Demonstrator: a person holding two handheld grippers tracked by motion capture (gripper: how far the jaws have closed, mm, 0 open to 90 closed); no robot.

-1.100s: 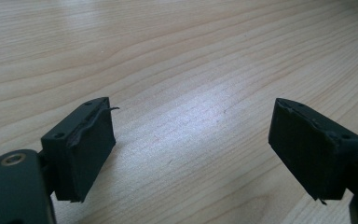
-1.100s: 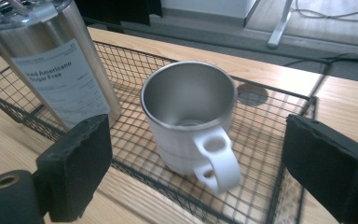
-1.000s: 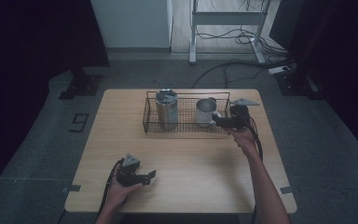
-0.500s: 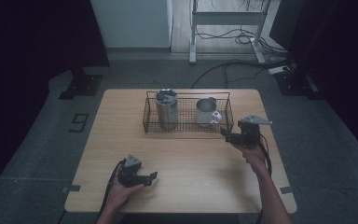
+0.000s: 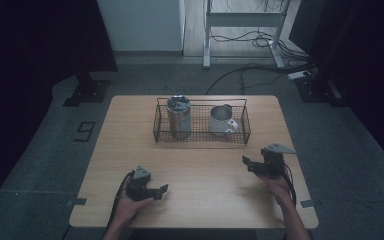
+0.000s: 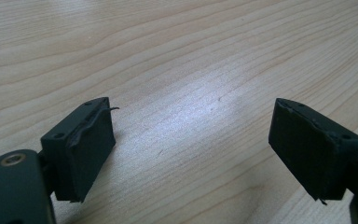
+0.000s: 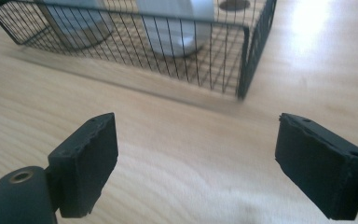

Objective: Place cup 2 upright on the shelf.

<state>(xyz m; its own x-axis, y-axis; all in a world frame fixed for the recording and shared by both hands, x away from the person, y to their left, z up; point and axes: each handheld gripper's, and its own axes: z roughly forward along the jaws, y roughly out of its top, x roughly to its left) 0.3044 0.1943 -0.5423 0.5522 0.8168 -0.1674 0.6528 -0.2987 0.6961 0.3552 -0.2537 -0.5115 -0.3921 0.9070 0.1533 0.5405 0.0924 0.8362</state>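
We see the white mug (image 5: 223, 120) standing upright in the right half of the wire basket (image 5: 201, 136), its handle turned toward the basket's front right corner. In the same basket, to the mug's left, stands a metal tumbler (image 5: 178, 116), apart from the mug. The basket sits at the far middle of the tabletop (image 5: 200, 165). In front of the basket's right end, the right gripper (image 5: 252, 165) hovers near it with its jaws spread wide and holding nothing. Farther from the basket, toward the near left, the left gripper (image 5: 156, 191) lies low over the tabletop, jaws likewise wide apart and empty.
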